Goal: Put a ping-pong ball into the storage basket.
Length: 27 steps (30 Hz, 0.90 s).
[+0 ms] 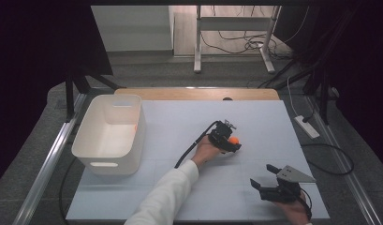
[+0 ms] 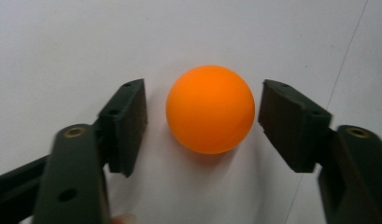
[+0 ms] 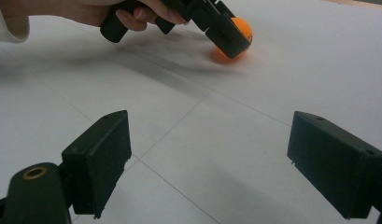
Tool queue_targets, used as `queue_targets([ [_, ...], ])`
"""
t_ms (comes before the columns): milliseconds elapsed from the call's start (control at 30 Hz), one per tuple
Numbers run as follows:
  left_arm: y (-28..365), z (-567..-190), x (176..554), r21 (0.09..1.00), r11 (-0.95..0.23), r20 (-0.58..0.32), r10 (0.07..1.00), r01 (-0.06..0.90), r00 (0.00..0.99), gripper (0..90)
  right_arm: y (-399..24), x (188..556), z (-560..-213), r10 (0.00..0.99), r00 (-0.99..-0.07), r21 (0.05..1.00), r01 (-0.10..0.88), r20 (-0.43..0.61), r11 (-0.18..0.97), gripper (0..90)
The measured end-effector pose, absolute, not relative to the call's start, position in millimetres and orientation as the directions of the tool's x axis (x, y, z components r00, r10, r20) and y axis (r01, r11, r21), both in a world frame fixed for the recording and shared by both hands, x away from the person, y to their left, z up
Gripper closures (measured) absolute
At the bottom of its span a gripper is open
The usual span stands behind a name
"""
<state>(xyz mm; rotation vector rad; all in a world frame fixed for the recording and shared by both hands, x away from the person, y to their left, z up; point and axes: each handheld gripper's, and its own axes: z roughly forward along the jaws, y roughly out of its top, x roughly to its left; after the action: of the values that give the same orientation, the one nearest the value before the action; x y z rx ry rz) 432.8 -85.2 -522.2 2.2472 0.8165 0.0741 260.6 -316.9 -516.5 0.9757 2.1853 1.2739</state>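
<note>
An orange ball rests on the pale tabletop near its middle. My left gripper is lowered over it, one black jaw on each side. In the left gripper view a thin strip of table shows between each pad and the ball, so the pads are not pressing on it. The right gripper view shows the left gripper farther off, angled down onto the ball by a hand in a white sleeve. My right gripper hovers at the front right of the table, jaws wide apart with nothing between them.
A white plastic bin with handle slots stands at the table's left side. A black cable trails from the left gripper toward the front. A power strip lies on the floor beyond the right edge.
</note>
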Motion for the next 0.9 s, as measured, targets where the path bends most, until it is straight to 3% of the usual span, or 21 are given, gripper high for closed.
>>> queue_targets([
  [67, -85.3, -522.0, 432.5, 0.657, -0.534, -0.174, 0.58, 0.533, 0.796, 39.0, -317.0, 260.7, -516.5, 0.75, -0.661, 0.873, 0.358, -0.014, 0.331, 13.5],
  [167, -85.3, -522.0, 432.6, 0.655, -0.535, -0.179, 0.577, 0.534, 0.797, 49.7, -316.9, 261.0, -516.8, 0.748, -0.663, 0.873, 0.358, -0.011, 0.33, 13.5],
  [900, -79.4, -505.2, 423.9, 0.7, -0.514, -0.168, 0.556, 0.496, 0.814, 50.6, -317.2, 260.3, -516.3, 0.748, -0.663, 0.873, 0.356, -0.015, 0.333, 13.5],
])
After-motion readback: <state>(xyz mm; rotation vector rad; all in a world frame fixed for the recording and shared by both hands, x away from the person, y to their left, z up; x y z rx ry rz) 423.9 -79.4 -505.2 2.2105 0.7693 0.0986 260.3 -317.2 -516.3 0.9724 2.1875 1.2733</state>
